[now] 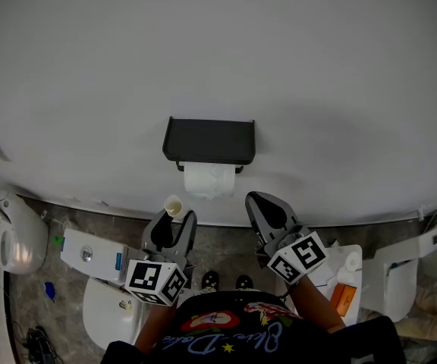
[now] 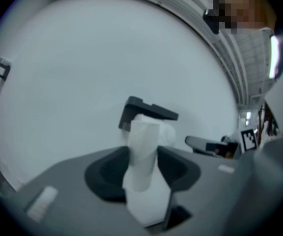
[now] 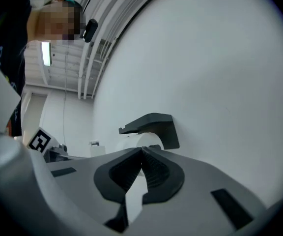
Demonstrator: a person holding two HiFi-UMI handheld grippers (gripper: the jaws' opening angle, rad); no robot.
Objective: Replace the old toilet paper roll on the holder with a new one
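Right hand-held gripper [image 3: 141, 150] first: its jaws are pressed together, tip to tip, with nothing between them, and it points level at the wall just right of the fitting. The left hand-held gripper [image 1: 175, 226] is pinching a pale spent tube [image 1: 173, 205] upright, low and left of the fitting and apart from it. By the look of it that is the old core.

Further out, a full white toilet roll [image 1: 209, 180] hangs under the black holder [image 1: 209, 140] on the grey wall [image 1: 218, 51]. So the swap looks close to finished, and what remains, I'd judge, is seating that roll properly.

To do it well, use the closed right tips as a blunt finger. Push on the roll's right end face, square along its axis, until it sits centred under the cover. Keep off the soft outer wraps, because the ribbed pads could snag a sheet and pull it loose. Keep the left side still and low so the tube doesn't knock the roll. Whether the bar is fully home can't be seen from here.
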